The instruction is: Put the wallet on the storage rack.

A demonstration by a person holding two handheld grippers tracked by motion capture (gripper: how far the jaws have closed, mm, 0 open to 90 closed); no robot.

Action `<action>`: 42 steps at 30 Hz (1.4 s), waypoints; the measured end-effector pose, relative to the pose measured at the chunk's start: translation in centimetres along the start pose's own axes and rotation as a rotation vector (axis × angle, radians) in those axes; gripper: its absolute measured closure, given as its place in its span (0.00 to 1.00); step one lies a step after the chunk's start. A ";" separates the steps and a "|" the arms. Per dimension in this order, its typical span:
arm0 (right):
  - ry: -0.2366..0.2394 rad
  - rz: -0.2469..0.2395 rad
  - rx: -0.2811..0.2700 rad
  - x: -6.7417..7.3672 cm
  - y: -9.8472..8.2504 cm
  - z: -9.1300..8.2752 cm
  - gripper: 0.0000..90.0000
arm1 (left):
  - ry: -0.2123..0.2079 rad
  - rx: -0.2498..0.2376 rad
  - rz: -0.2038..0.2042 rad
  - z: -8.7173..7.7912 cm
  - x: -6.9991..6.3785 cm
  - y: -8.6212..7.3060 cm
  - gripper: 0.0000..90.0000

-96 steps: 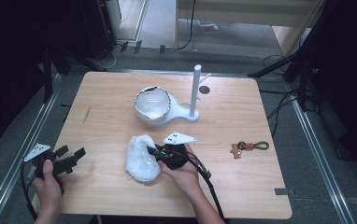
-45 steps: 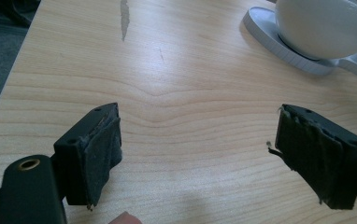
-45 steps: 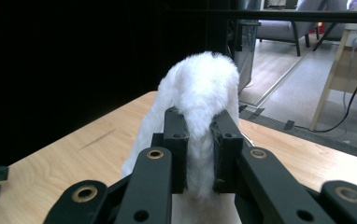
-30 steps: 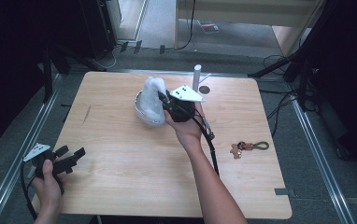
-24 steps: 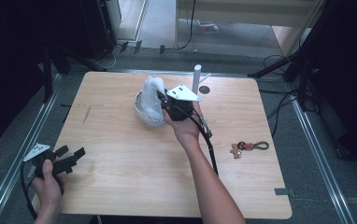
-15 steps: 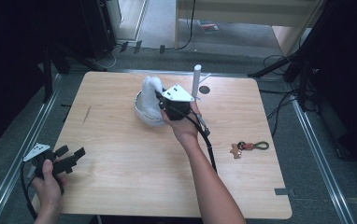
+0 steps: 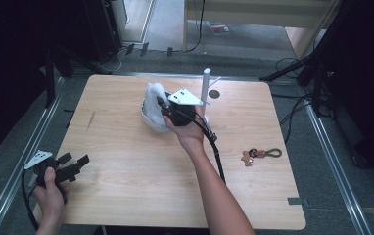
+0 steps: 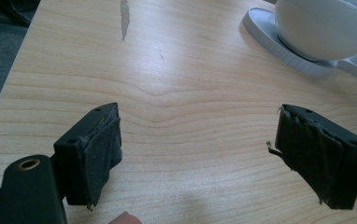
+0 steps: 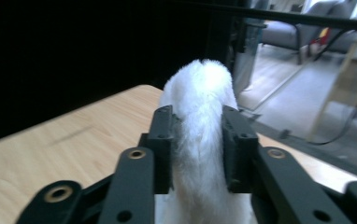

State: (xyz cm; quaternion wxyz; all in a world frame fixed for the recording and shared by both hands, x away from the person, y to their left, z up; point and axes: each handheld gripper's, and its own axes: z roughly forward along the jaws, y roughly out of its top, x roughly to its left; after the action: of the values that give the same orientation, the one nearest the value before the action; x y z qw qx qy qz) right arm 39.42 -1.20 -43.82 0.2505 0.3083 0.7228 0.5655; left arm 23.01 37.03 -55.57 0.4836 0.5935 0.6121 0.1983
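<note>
The fluffy white fur cloth (image 7: 154, 98) stands upright over the white rounded form on its flat white stand (image 7: 151, 119), near the far middle of the pale wooden counter (image 7: 126, 171). The right tool (image 7: 168, 108) has its jaws on either side of the fur (image 9: 200, 140); they have just been opening, though the pads still touch it. A white upright post (image 7: 205, 88) rises just behind. The left tool (image 7: 75, 165) rests at the near left corner, jaws spread wide on nothing. A small brown keyring (image 7: 258, 154) lies well apart to the right.
</note>
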 end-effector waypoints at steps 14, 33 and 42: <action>0.130 0.182 -0.014 -0.8 -0.3 -1.0 0.58 | 0.003 0.002 0.000 0.0 0.0 0.0 0.17; 0.015 0.250 0.081 -2.9 -1.6 -0.6 0.49 | 0.002 0.003 -0.001 0.0 0.0 0.0 0.17; -0.029 0.282 0.131 -3.7 -2.9 -0.3 0.45 | 0.001 0.003 0.000 0.0 0.0 0.0 0.17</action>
State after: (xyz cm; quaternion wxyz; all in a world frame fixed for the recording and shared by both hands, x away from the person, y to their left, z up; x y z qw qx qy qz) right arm 41.32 -4.59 -46.48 0.1581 0.4305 0.7040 0.5422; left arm 23.04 37.03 -55.57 0.4824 0.5939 0.6128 0.1977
